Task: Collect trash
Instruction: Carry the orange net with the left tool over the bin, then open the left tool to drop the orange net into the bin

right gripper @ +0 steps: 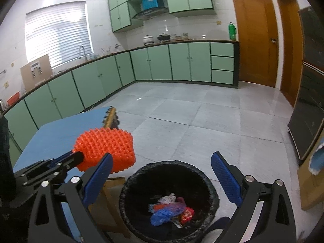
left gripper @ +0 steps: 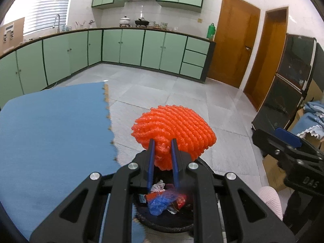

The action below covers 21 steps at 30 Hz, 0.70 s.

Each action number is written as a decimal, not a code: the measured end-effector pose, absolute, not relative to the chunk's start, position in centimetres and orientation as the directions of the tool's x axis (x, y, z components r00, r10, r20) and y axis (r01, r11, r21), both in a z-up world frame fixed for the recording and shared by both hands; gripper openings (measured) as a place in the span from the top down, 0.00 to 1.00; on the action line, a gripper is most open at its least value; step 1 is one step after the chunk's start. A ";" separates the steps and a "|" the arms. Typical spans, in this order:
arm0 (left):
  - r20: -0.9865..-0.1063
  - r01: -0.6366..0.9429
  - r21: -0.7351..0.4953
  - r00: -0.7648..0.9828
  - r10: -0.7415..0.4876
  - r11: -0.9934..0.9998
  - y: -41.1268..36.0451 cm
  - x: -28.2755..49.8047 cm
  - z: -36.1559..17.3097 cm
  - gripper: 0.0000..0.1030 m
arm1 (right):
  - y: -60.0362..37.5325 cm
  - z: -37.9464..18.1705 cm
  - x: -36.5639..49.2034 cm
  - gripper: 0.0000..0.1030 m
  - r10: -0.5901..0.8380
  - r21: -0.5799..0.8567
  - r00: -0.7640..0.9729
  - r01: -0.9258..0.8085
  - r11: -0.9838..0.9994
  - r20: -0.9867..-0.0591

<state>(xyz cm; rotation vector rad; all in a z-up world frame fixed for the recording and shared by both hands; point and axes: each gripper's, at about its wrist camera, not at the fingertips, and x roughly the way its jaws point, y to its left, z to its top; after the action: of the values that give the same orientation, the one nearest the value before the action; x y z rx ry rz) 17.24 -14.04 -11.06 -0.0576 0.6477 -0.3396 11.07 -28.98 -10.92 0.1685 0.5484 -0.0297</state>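
My left gripper (left gripper: 163, 143) is shut on an orange foam fruit net (left gripper: 176, 127) and holds it in the air above the black-lined trash bin (left gripper: 162, 225). The net also shows in the right wrist view (right gripper: 107, 147), left of the bin (right gripper: 129, 184) and above its rim height, at the table's edge. The bin holds several crumpled wrappers, among them a blue plastic bag (right gripper: 164, 215) and a red packet (right gripper: 187, 214). My right gripper (right gripper: 162, 174) is open and empty, just over the bin's near side.
A table with a blue cloth (left gripper: 52, 133) stands to the left of the bin; its wooden leg (right gripper: 113, 202) is next to the bin. A dark cabinet (left gripper: 283, 85) and cardboard boxes (right gripper: 309, 184) stand on the right. Green kitchen cabinets (right gripper: 178, 62) line the far walls, tiled floor (right gripper: 202, 121) between.
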 end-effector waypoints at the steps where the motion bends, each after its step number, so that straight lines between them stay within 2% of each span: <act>1: -0.587 0.296 -0.155 0.740 -0.329 0.943 -14.5 17.4 -11.5 0.86 | -29.3 -11.0 11.0 0.07 0.013 0.153 0.853 0.078 0.985 -0.522; 11: -0.627 0.324 -0.137 0.703 -0.335 0.936 -17.3 18.8 -13.7 0.82 | -32.3 -12.1 11.1 0.07 -0.019 0.171 0.845 0.130 0.977 -0.535; 15: -0.632 0.329 -0.165 0.688 -0.356 0.930 -17.1 19.4 -13.6 0.62 | -32.7 -12.5 11.4 0.07 -0.022 0.175 0.839 0.138 0.975 -0.543; 19: -0.625 0.326 -0.156 0.699 -0.349 0.933 -16.8 19.4 -13.2 0.53 | -32.7 -12.5 11.8 0.08 -0.019 0.177 0.837 0.138 0.975 -0.546; 21: -0.618 0.315 -0.157 0.708 -0.342 0.936 -16.5 19.2 -13.0 0.42 | -32.6 -12.4 11.9 0.08 -0.016 0.178 0.838 0.134 0.975 -0.546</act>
<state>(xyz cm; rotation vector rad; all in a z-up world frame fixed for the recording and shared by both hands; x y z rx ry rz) 19.20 -16.45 -13.03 -0.0406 0.6944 -0.3650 11.94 -32.63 -12.41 0.2134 0.5728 -0.0800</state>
